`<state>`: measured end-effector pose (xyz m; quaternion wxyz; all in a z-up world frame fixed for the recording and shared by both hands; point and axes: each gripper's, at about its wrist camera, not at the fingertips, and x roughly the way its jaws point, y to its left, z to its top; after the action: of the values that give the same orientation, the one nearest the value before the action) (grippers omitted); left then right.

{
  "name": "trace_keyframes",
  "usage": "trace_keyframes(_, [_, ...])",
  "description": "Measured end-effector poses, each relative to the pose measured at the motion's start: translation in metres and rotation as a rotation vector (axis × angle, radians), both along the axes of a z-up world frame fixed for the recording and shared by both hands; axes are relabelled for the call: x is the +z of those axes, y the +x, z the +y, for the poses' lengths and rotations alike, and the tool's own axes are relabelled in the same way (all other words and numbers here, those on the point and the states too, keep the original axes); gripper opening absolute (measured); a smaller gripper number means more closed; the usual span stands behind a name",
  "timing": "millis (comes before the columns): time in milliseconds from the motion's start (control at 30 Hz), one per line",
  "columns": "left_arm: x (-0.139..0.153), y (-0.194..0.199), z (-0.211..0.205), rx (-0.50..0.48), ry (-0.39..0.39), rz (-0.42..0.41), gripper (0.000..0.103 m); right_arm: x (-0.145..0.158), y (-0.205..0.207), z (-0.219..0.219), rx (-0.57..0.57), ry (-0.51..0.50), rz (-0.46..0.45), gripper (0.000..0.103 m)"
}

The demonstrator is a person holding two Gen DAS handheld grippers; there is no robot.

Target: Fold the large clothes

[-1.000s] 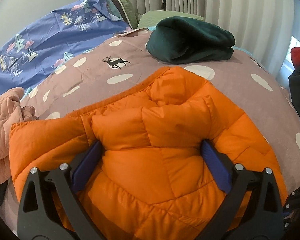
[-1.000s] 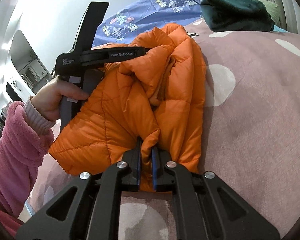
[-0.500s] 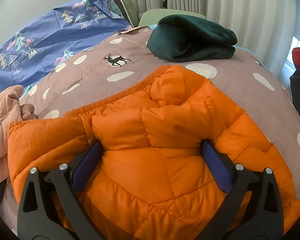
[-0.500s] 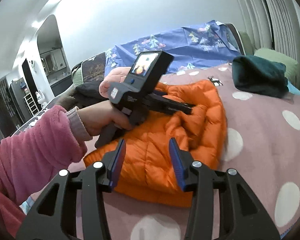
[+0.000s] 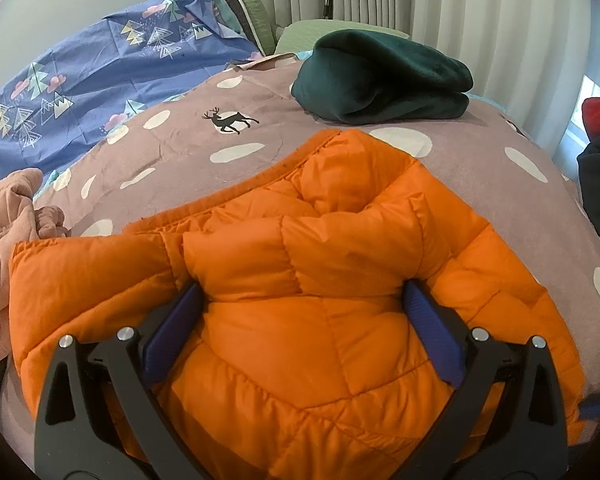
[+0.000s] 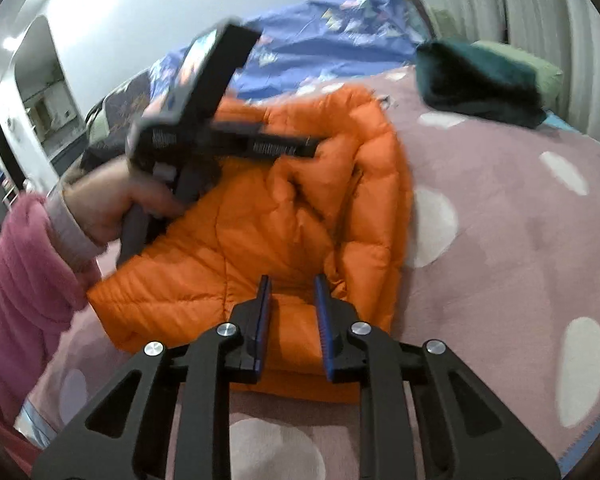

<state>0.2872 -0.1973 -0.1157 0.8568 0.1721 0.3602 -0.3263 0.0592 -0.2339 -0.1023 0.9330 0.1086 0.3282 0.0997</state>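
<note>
Left wrist view: left gripper [image 5: 302, 320] spread wide over orange jacket [image 5: 312, 276] on spotted bedspread [image 5: 480, 168]; pad contact with the puffed fabric hard to judge; jacket's near hem cut off below. Green garment [image 5: 384, 76] folded beyond, pink cloth [image 5: 4, 232] cut off at left.

Right wrist view, blurred: right gripper [image 6: 290, 312] jaws just closing, narrowly apart, nothing between; jacket [image 6: 268, 248] behind. Left gripper [image 6: 316, 148] partly hidden, hand [image 6: 108, 204] on its handle.

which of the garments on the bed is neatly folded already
The dark green one, a compact stack near the curtains. The orange jacket is only partly folded under the left tool; the pink garment lies crumpled.
</note>
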Motion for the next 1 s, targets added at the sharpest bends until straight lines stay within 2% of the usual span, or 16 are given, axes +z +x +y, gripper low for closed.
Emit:
trace_keyframes(100, [0.000,0.000,-0.001,0.000,0.003,0.006,0.101,0.024,-0.031,0.026,0.246,0.027,-0.113,0.023])
trace_keyframes(167, [0.001,0.001,-0.001,-0.001,0.004,0.010,0.101,0.022,-0.042,0.046,0.378,0.031,-0.106,0.023])
trace_keyframes(200, [0.001,0.001,-0.002,-0.002,0.005,0.012,0.101,0.013,-0.041,0.061,0.422,0.020,-0.061,0.023])
trace_keyframes(300, [0.001,0.001,-0.002,-0.003,0.007,0.015,0.101,-0.013,-0.023,0.083,0.406,-0.005,0.033,0.023])
trace_keyframes(400, [0.000,0.002,-0.003,-0.005,0.015,0.016,0.101,-0.032,0.006,0.090,0.383,0.089,0.101,0.023])
trace_keyframes(467, [-0.001,0.003,-0.005,-0.008,0.032,0.021,0.101,-0.034,0.017,0.099,0.415,0.136,0.098,0.027])
trace_keyframes(533, [-0.003,0.003,-0.009,-0.020,0.058,0.024,0.101,-0.037,0.019,0.119,0.483,0.107,0.095,0.028])
trace_keyframes(567, [-0.004,0.003,-0.009,-0.024,0.064,0.026,0.101,-0.041,0.019,0.127,0.523,0.098,0.109,0.034])
trace_keyframes(600, [-0.004,0.003,-0.010,-0.024,0.067,0.027,0.101,-0.044,0.017,0.129,0.562,0.117,0.119,0.036])
trace_keyframes(733, [-0.004,0.001,-0.011,-0.018,0.068,0.015,0.101,-0.039,0.012,0.121,0.595,0.122,0.134,0.034])
trace_keyframes(800, [-0.004,0.000,-0.009,-0.016,0.064,0.007,0.101,-0.024,0.005,0.104,0.588,0.104,0.101,0.034])
trace_keyframes(867, [-0.004,-0.002,-0.008,-0.016,0.060,0.001,0.101,0.008,-0.009,0.076,0.560,0.088,-0.019,0.034])
trace_keyframes(933, [-0.003,-0.001,-0.007,-0.017,0.058,0.002,0.101,0.036,-0.017,0.045,0.476,0.098,-0.137,0.034])
trace_keyframes(1000, [-0.004,-0.002,-0.007,-0.016,0.059,0.000,0.101,0.043,-0.011,0.020,0.358,0.094,-0.182,0.034])
